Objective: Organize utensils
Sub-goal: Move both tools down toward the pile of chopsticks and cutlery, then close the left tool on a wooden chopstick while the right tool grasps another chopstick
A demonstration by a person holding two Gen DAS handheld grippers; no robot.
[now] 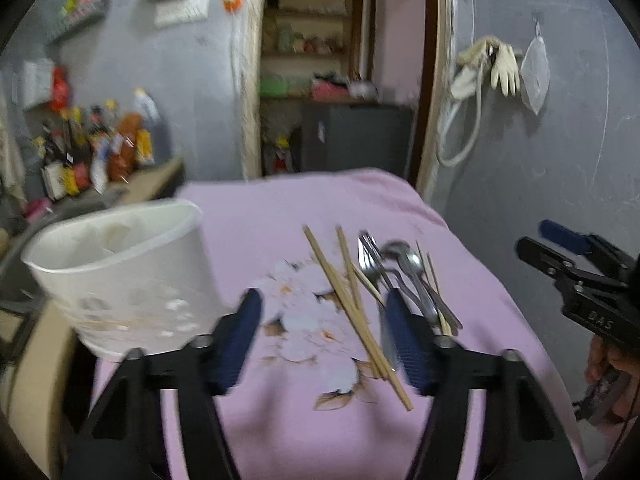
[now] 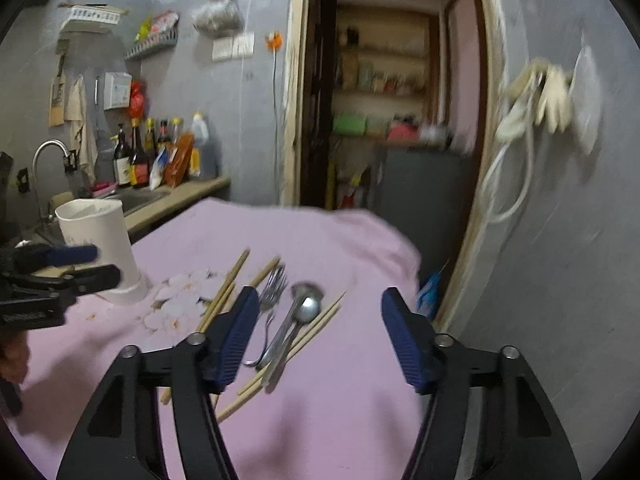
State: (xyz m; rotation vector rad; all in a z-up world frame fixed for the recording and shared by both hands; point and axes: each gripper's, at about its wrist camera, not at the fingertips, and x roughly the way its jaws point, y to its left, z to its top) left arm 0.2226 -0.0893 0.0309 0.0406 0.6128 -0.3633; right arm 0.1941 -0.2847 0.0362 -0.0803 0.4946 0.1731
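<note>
A pile of utensils lies on the pink cloth (image 1: 280,216): wooden chopsticks (image 1: 352,308), forks (image 1: 370,256) and spoons (image 1: 412,264). The same pile shows in the right wrist view, with chopsticks (image 2: 228,292), a fork (image 2: 274,284) and spoons (image 2: 306,306). A white utensil holder (image 1: 124,272) stands at the left, also in the right wrist view (image 2: 100,240). My left gripper (image 1: 324,340) is open and empty, just before the pile. My right gripper (image 2: 320,332) is open and empty, above the spoons.
A counter with sauce bottles (image 2: 144,156) and a sink tap (image 2: 50,152) lies beyond the cloth at the left. An open doorway (image 2: 384,100) is behind. A grey wall with hanging gloves (image 1: 504,64) stands close on the right.
</note>
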